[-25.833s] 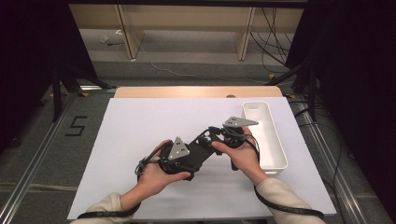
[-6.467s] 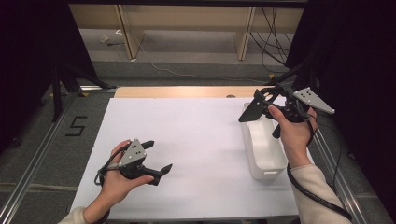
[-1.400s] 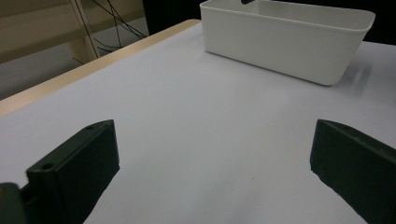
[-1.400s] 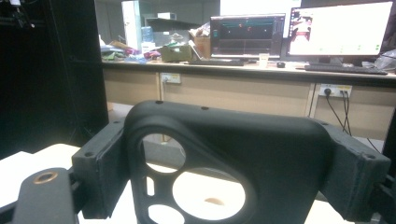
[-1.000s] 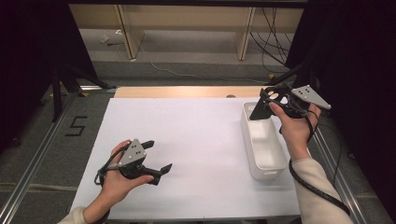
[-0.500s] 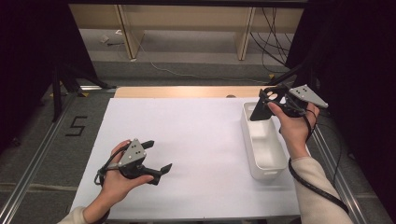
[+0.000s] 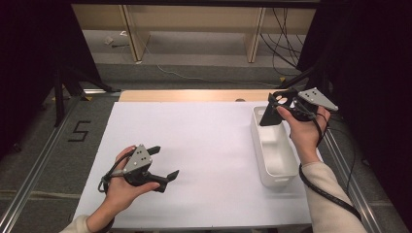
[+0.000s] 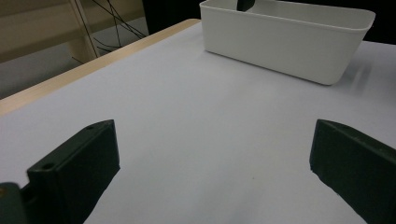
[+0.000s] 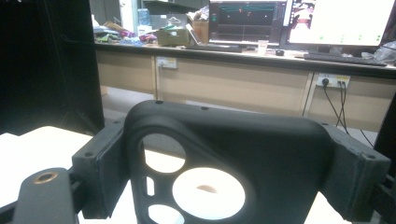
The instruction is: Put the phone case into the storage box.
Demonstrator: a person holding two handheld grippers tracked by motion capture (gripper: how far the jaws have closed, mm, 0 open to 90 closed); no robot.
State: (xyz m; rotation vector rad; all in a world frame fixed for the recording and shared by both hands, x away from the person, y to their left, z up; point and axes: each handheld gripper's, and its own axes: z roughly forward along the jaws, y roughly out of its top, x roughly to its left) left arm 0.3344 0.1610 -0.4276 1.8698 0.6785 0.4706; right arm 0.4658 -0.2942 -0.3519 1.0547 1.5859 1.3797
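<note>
**Black part carried lower over the far end of the bin**

Since half a second ago the right tool (image 7: 272, 114) has tipped a little further down toward the white plastic bin (image 7: 273, 145), while the left one has stayed put. The right tool is clenched on a black plastic part with round cut-outs (image 9: 224, 158), its jaws pressing the part's two sides in the right gripper view. Seen from the high view, the part's lower end hangs over the bin's far end, just above the rim; whether it touches the bin I cannot tell.

The left tool (image 7: 163, 165) rests low over the white desk (image 7: 204, 145), well apart from the bin on its left, its jaws spread wide with nothing between them. In the left gripper view the bin (image 8: 285, 39) stands ahead of those jaws, with a dark tip of the part showing above its far wall.
</note>
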